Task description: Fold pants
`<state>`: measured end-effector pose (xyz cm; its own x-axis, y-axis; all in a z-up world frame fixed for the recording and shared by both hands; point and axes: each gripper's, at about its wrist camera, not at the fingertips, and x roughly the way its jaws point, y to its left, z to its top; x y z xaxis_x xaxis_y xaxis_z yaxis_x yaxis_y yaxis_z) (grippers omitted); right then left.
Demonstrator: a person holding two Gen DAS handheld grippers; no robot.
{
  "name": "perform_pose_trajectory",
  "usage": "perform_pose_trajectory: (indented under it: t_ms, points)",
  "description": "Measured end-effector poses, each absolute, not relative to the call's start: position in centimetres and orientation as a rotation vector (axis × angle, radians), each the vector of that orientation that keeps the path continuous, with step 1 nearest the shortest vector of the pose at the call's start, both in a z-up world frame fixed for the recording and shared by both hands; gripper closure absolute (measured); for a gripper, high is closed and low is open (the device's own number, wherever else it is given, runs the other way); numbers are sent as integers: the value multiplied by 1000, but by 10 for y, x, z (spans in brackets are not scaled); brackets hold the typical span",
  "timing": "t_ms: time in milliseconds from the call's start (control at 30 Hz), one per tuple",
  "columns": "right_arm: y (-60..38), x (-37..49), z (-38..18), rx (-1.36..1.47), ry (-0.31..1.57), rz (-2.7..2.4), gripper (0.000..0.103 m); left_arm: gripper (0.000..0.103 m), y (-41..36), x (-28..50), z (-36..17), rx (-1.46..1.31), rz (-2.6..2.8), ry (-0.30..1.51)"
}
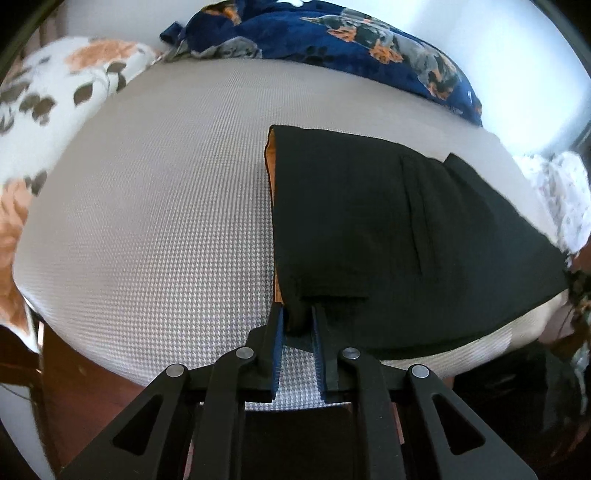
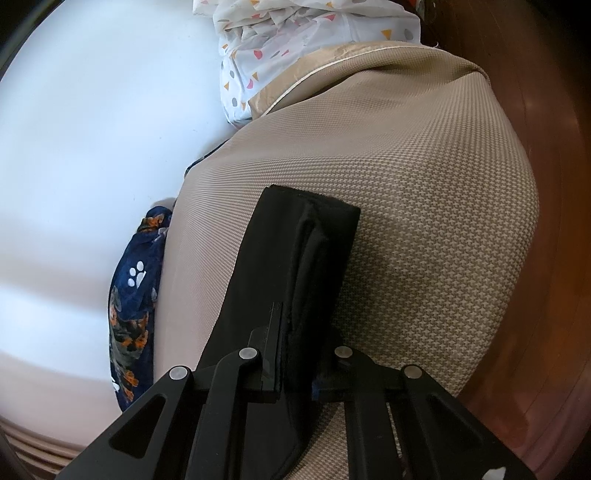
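Observation:
The black pants (image 1: pixel 388 236) lie folded flat on the woven beige bed cover (image 1: pixel 155 221), with an orange lining showing along their left edge. My left gripper (image 1: pixel 299 321) is shut on the near left corner of the pants. In the right wrist view the pants (image 2: pixel 295 258) form a thick black folded bundle on the bed cover (image 2: pixel 424 221). My right gripper (image 2: pixel 295 354) is shut on the near end of that bundle; its right finger is hidden behind the cloth.
A navy paw-print blanket (image 1: pixel 332 33) lies along the far side of the bed by the wall; it also shows in the right wrist view (image 2: pixel 136 302). A floral pillow (image 1: pixel 48 110) is at the left. A white patterned cloth (image 2: pixel 295 40) sits at the bed end. A brown floor (image 2: pixel 546 258) borders the bed.

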<state>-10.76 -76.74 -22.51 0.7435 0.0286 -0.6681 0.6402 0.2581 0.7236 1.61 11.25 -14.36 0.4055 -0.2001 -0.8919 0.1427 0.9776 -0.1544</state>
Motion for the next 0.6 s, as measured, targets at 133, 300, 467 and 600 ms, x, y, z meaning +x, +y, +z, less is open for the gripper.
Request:
perform_pose_trajectory:
  t_ms: [133, 300, 467, 600]
  points:
    - [-770, -109, -227, 1262, 641, -440, 94, 82, 102, 13, -134, 45, -177, 1085]
    - [-768, -107, -224, 1238, 647, -436, 93, 72, 96, 15, -129, 39, -161, 1059]
    - [-766, -105, -221, 1207, 651, -441, 93, 54, 85, 14, -126, 56, -183, 1037]
    - [-763, -106, -217, 1193, 648, -445, 93, 53, 73, 10, -115, 101, -194, 974]
